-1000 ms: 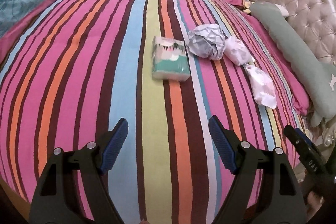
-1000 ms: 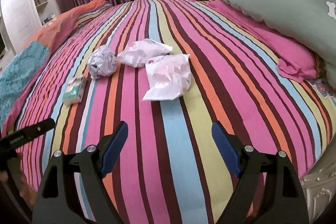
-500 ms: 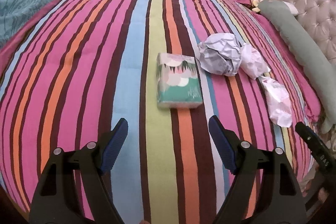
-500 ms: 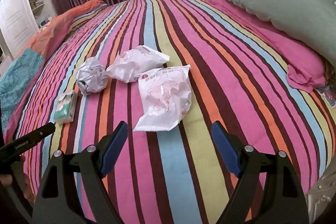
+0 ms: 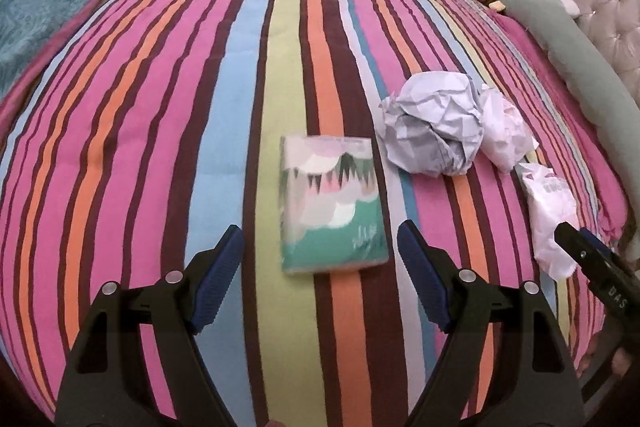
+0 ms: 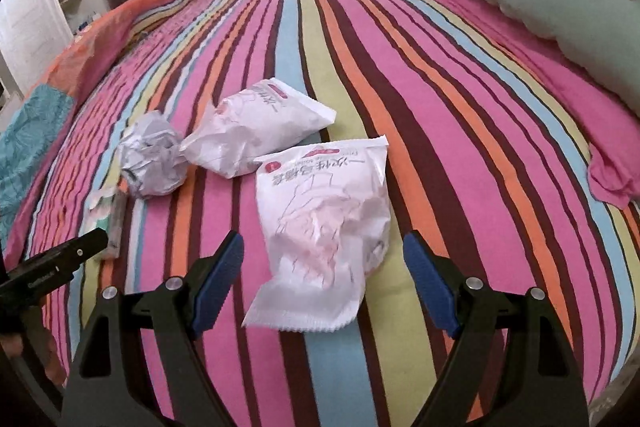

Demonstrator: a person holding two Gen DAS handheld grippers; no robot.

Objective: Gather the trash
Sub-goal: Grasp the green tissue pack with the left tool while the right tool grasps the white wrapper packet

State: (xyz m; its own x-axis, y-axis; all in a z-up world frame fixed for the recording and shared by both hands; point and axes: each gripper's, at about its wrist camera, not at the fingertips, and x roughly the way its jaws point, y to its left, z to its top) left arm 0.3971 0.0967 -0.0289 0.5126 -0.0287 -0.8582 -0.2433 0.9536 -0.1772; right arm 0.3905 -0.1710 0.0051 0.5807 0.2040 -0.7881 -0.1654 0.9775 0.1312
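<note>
Bedspread (image 5: pixel 160 107) multicolour striped; tissue pack (image 5: pixel 334 205) teal-white; wrapper (image 6: pixel 324 239) white-pink.

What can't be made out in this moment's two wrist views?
- Tissue pack, right wrist view: blurred, partly behind the left gripper's finger.
- Near white bag, left wrist view: lower end covered by the right gripper's finger.
- Any trash bin: in neither view.

Both claws have come forward over the bed. The left claw (image 5: pixel 318 267) now hangs just short of the tissue pack (image 5: pixel 334 203), which a second ago lay well ahead. The right claw (image 6: pixel 322 275) has closed in on the nearer white wrapper (image 6: pixel 324 227), whose near end now lies between the open jaws.
</note>
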